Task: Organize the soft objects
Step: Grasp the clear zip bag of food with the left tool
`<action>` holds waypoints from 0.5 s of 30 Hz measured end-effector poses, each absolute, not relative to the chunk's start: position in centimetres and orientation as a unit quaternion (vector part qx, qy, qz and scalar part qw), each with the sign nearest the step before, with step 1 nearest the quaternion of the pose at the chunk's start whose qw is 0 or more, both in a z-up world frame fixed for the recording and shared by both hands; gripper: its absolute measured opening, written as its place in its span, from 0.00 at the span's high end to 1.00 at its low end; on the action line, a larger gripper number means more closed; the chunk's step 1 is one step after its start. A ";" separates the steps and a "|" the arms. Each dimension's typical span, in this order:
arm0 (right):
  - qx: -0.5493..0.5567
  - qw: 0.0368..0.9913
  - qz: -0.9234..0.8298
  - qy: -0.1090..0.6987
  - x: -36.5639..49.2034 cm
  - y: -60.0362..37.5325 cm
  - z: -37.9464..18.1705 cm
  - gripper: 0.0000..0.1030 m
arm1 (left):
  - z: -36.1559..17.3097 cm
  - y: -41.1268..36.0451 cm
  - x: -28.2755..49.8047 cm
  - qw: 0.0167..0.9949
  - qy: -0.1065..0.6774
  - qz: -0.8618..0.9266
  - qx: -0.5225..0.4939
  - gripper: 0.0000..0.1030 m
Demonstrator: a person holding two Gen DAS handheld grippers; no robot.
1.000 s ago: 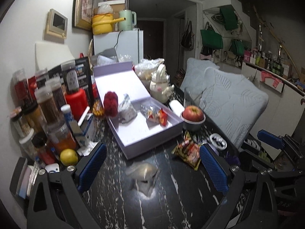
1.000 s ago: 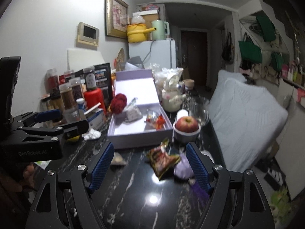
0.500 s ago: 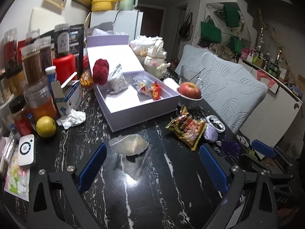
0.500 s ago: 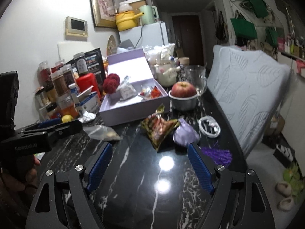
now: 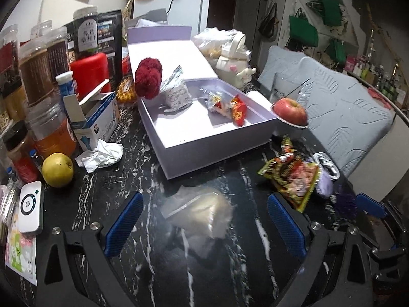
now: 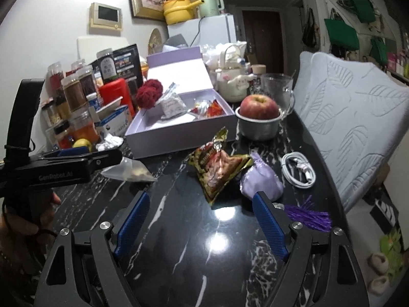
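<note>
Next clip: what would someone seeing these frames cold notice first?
Probably the open lilac gift box mid-table, with a dark red pompom at its back corner and snack packets inside. In front of it, on the black marble table, lie a clear plastic bag ahead of the open left gripper and a brown snack bag ahead of the open right gripper. A red apple sits in a metal bowl.

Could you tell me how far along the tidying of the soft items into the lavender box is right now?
Partly done: the lavender box already holds a red pom-pom and some wrapped packets. Nothing is in hand; the left gripper stands open around the clear bag, and the right gripper is open. Left outside: that bag, the snack packet and the purple pouch.
</note>
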State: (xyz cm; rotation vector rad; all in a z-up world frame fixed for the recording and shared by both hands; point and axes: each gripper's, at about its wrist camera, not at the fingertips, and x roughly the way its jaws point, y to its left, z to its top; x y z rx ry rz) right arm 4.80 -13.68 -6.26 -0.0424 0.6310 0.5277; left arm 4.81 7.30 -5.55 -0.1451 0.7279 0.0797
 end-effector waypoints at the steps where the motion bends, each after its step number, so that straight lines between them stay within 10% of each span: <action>1: -0.020 0.914 0.257 0.313 5.1 -13.6 -6.5 0.19 | -5.8 7.5 5.3 0.930 0.360 0.038 -0.070 0.03; 15: -0.019 0.906 0.244 0.345 7.6 -13.4 -7.9 0.19 | -10.8 9.3 9.8 0.894 0.442 0.007 -0.071 0.03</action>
